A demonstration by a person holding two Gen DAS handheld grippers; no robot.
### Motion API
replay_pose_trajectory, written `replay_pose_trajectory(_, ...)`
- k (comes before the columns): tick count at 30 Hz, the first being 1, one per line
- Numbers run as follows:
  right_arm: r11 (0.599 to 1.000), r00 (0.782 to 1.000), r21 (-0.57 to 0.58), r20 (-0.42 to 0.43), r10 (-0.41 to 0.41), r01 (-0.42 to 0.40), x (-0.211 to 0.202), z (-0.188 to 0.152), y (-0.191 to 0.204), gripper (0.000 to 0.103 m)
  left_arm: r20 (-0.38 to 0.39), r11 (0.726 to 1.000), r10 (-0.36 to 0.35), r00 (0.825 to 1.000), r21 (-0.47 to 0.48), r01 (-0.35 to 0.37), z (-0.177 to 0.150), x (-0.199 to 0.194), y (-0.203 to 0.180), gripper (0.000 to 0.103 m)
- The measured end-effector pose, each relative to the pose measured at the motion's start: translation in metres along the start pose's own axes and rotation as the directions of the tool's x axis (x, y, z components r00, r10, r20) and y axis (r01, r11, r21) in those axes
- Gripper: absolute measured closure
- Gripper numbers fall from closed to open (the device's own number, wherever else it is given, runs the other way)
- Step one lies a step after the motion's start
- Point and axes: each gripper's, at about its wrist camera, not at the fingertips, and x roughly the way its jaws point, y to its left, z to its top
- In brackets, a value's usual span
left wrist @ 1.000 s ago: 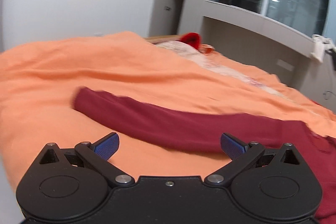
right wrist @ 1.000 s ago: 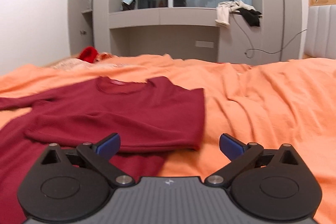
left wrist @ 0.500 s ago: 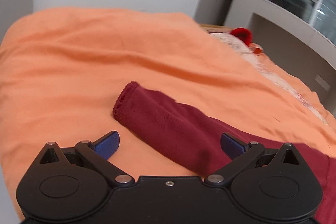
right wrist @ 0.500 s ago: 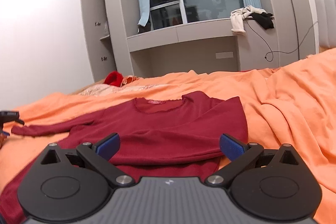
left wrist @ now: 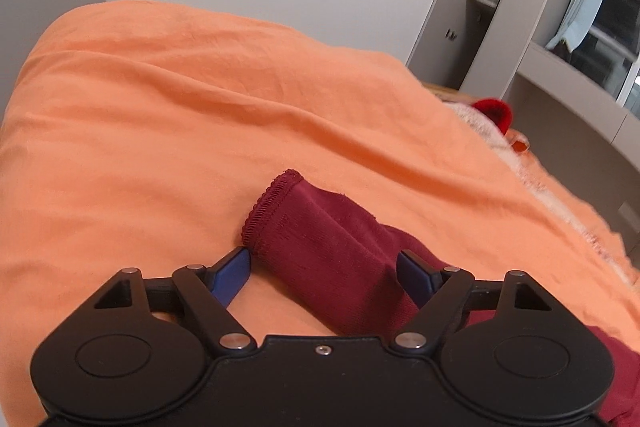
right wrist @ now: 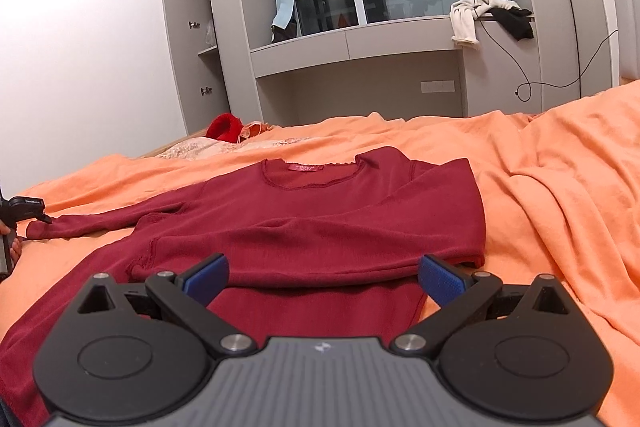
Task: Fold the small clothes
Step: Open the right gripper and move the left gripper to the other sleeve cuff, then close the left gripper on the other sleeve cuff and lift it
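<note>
A dark red long-sleeved shirt [right wrist: 340,215] lies flat on the orange bedspread [right wrist: 560,195], its right sleeve folded across the body and its left sleeve stretched out to the left. In the left wrist view the left sleeve [left wrist: 324,247] with its scalloped cuff lies between the open blue pads of my left gripper [left wrist: 326,271], which straddle it without closing. My right gripper [right wrist: 324,277] is open and empty, hovering over the shirt's lower body. The left gripper also shows at the far left of the right wrist view [right wrist: 20,211], at the sleeve cuff.
A red knitted item [right wrist: 224,127] and a pale lace cloth [right wrist: 192,151] lie at the bed's far left corner. Grey cabinets [right wrist: 192,39], a window ledge with draped clothes [right wrist: 488,15] and a cable stand behind the bed. The bedspread is rumpled on the right.
My left gripper moved left along the sleeve to its cuff and came down around it. My right gripper drew back and tilted up, so the whole shirt shows.
</note>
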Motion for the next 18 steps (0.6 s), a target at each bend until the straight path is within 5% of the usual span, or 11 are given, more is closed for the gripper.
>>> replay_pose_trajectory(7, 1.000, 1.000, -0.006, -0.007, 0.005, -0.005, 0.002, 0.000, 0.001, 0.000, -0.018, 0.998, -0.055, 0.998, 0.029, 0.055, -0.010, -0.015, 0.004, 0.022)
replay_pose_trajectory(14, 1.000, 1.000, -0.016, -0.018, 0.008, -0.009, 0.005, -0.002, 0.001, 0.000, -0.049, 1.000, 0.012, 0.999, 0.008, -0.011, -0.002, 0.003, -0.001, 0.043)
replay_pose_trajectory(16, 1.000, 1.000, -0.019, -0.016, 0.011, -0.012, 0.005, -0.003, 0.002, 0.000, -0.046, 1.000, 0.026, 0.999, -0.013, -0.026, 0.000, 0.007, 0.000, 0.055)
replay_pose_trajectory(18, 1.000, 1.000, -0.019, -0.018, 0.014, -0.014, 0.005, -0.003, 0.002, 0.000, -0.046, 0.999, 0.021, 0.999, -0.029, -0.022, 0.001, 0.008, 0.001, 0.085)
